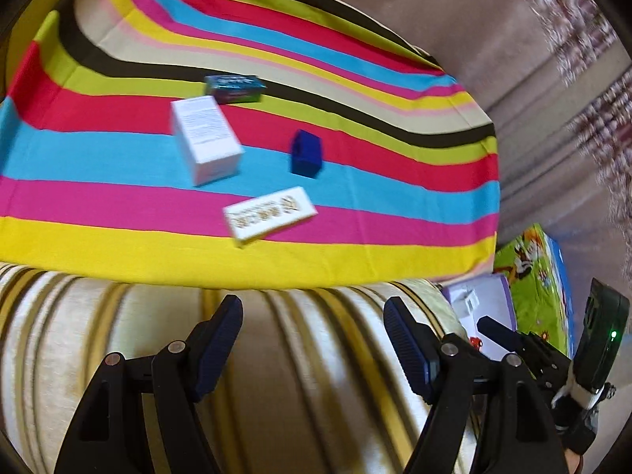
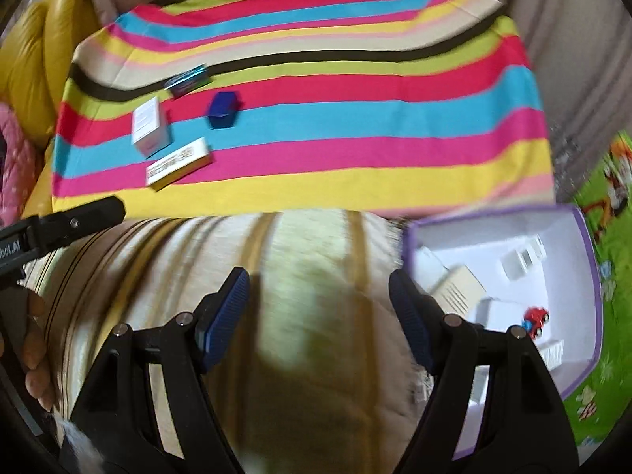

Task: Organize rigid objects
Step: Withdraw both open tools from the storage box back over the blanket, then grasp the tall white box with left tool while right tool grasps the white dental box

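Note:
Several small boxes lie on a striped cloth [image 1: 355, 158]: a tall white box [image 1: 205, 138], a dark blue box [image 1: 306, 154], a flat white box with gold print [image 1: 270, 215] and a dark printed box [image 1: 235, 87]. The right wrist view shows them too: white box [image 2: 148, 126], blue box [image 2: 223, 110], gold-print box [image 2: 177, 164], dark box [image 2: 187, 81]. My left gripper [image 1: 314, 339] is open and empty over a cream striped cushion [image 1: 296, 355]. My right gripper [image 2: 318, 312] is open and empty over the same cushion, beside a purple-rimmed white box [image 2: 584, 260] holding a red toy car [image 2: 535, 318] and white packages.
A green cartoon play mat [image 2: 608, 213] lies under the purple-rimmed box at the right. Yellow cushions [image 2: 35, 51] and a pink item [image 2: 14, 158] sit at the left. Beige carpet [image 1: 474, 19] surrounds the cloth. A hand [image 2: 35, 355] holds the left gripper's handle.

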`<state>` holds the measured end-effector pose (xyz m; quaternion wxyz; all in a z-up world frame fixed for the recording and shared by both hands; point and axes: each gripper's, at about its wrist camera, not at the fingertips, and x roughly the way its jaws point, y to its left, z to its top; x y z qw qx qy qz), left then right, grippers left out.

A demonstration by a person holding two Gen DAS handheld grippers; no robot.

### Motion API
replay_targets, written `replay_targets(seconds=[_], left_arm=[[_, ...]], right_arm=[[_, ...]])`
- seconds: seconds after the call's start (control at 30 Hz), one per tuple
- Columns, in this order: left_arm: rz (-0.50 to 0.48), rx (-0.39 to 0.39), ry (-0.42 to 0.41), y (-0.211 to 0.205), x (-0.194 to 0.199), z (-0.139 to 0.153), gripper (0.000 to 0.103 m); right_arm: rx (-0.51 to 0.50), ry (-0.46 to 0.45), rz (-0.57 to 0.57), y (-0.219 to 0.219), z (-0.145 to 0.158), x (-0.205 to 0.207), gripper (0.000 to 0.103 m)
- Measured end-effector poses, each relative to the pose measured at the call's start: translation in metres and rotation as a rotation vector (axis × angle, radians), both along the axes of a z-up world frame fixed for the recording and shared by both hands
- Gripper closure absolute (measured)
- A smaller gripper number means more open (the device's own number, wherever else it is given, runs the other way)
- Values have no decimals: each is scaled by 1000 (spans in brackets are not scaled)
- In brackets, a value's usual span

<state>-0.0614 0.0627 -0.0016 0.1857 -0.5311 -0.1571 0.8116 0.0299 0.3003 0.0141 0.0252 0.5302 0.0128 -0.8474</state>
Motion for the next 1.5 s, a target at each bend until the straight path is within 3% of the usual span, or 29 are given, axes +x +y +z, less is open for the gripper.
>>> replay_targets(seconds=[0.5,0.63,0.93,1.5], left_arm=[[125,-1,-14,-58,-15,-13,28],[150,11,-27,-67,-18,-19,28],[167,19,-35,-74,-26,-27,28],[203,21,-35,-81,-32,-31,28]], right_arm=[[46,-41,222,-93,-22,-48,27],[34,-57,263,-108,-32,-60,21],[16,-99,290,-128,-53,-89,20],[25,-97,335,-150,-67,-119,20]])
